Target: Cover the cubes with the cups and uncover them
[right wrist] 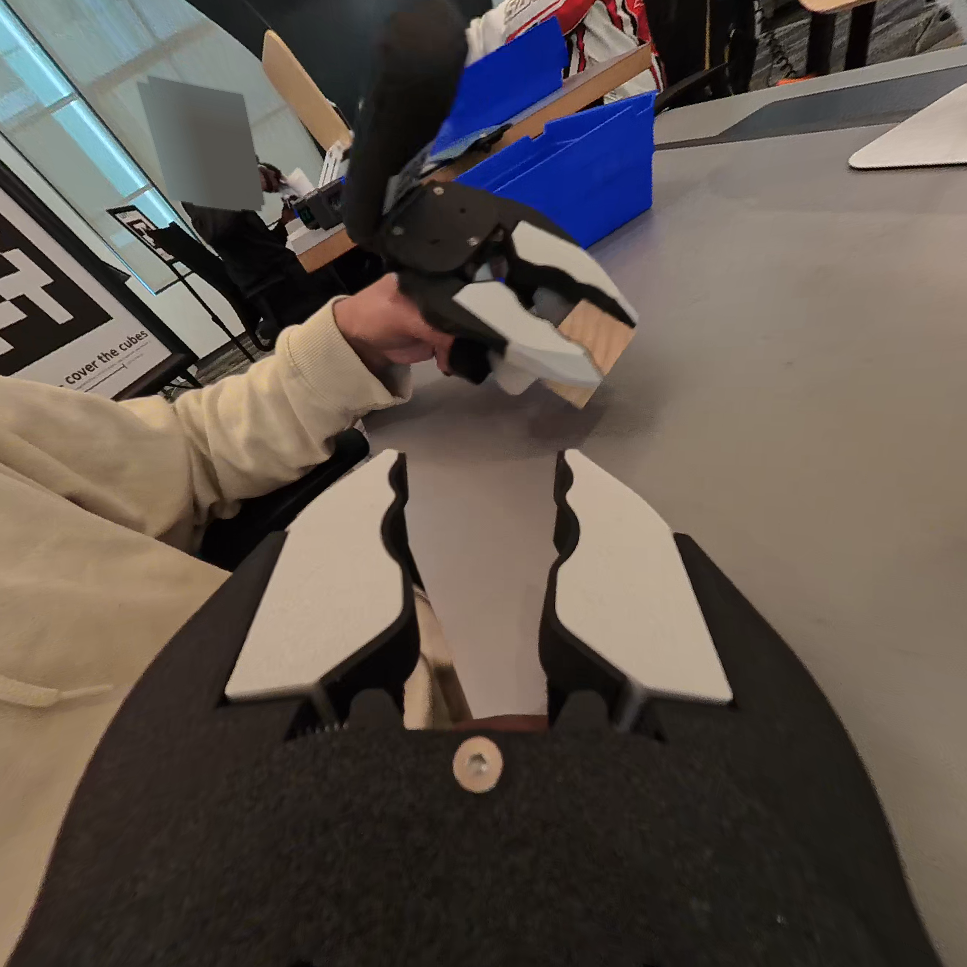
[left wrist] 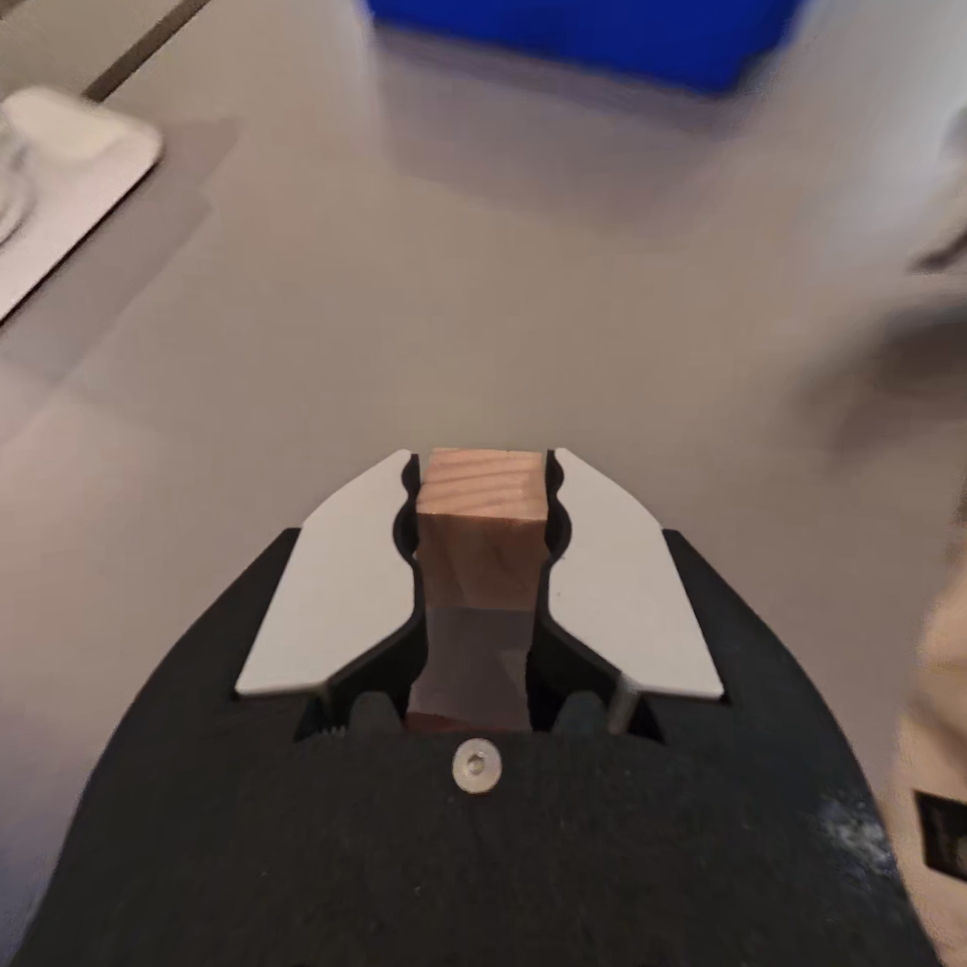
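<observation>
The left tongs (left wrist: pixel 482 502) are clamped on a wooden block (left wrist: pixel 481 515), both white fingers (left wrist: pixel 345 586) pressed flat against its sides, with the block's top face sitting level with the fingertips. In the right wrist view the same left tongs (right wrist: pixel 581 335) appear ahead of the right tongs and slightly to their left, raised clear of the grey table (right wrist: pixel 785 418) and tipped downward, the block (right wrist: pixel 596 340) held tilted with one corner lowest above a faint shadow on the surface. A hand (right wrist: pixel 387 329) grips the handle from behind, wrist bent, with a cream sleeve (right wrist: pixel 235 413) reaching in from the left. The right tongs (right wrist: pixel 481 502) stand apart with nothing between the fingers, only bare table showing through the gap. A blue bin (right wrist: pixel 570 172) stands on the table beyond the left tongs; in the left wrist view it is a blurred blue shape (left wrist: pixel 575 36) straight ahead. A pale flat stand base (left wrist: pixel 68 172) lies ahead and to the left of the left tongs. No cup can be made out in either view.
</observation>
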`<state>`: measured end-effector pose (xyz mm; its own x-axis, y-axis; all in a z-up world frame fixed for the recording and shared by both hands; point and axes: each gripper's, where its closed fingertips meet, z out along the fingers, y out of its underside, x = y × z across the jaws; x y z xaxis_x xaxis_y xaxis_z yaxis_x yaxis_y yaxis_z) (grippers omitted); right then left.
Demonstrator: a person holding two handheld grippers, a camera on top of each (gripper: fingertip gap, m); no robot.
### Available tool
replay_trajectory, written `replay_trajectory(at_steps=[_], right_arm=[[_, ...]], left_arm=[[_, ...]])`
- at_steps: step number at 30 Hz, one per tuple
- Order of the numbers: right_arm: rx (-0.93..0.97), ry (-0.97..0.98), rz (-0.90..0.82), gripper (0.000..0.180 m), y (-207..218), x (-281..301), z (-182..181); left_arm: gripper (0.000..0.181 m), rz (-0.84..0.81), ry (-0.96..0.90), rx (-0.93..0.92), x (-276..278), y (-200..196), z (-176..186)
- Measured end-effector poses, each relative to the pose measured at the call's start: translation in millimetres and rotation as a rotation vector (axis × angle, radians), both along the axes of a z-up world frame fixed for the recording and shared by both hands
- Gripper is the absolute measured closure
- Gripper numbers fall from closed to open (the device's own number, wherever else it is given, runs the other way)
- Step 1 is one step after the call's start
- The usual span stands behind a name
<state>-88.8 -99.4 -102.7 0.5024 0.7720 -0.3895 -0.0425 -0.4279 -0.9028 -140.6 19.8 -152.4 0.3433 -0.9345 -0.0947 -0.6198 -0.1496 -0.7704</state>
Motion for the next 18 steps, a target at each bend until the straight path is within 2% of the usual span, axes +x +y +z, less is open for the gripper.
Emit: replay_trajectory(at_steps=[2, 4, 7, 13, 15, 18], right_arm=[[-0.004, -0.005, -0.014, 0.126, 3.3, 4.4, -1.3], [-0.011, -0.004, -0.022, 0.126, 5.2, 7.5, -1.8], [-0.020, -0.022, -0.032, 0.127, 6.6, 10.4, -5.0], [-0.044, -0.052, -0.022, 0.126, 6.4, 11.1, -13.2], [-0.053, -0.064, -0.008, 0.125, 5.0, 8.5, -16.0], [-0.049, -0.095, 0.017, 0.124, 2.0, 3.1, -20.1]], left_arm=[[0.135, -0.181, -0.075, -0.002, 21.6, -27.6, 5.5], [0.135, -0.255, -0.090, -0.015, 35.5, -36.8, -0.4], [0.135, -0.277, -0.084, -0.063, 44.0, -34.8, -12.7], [0.134, -0.285, -0.088, -0.099, 32.3, -37.5, -14.0], [0.124, -0.265, -0.094, -0.090, 26.7, -36.6, -12.6], [0.122, -0.248, -0.129, -0.104, 9.9, -43.6, -2.4]])
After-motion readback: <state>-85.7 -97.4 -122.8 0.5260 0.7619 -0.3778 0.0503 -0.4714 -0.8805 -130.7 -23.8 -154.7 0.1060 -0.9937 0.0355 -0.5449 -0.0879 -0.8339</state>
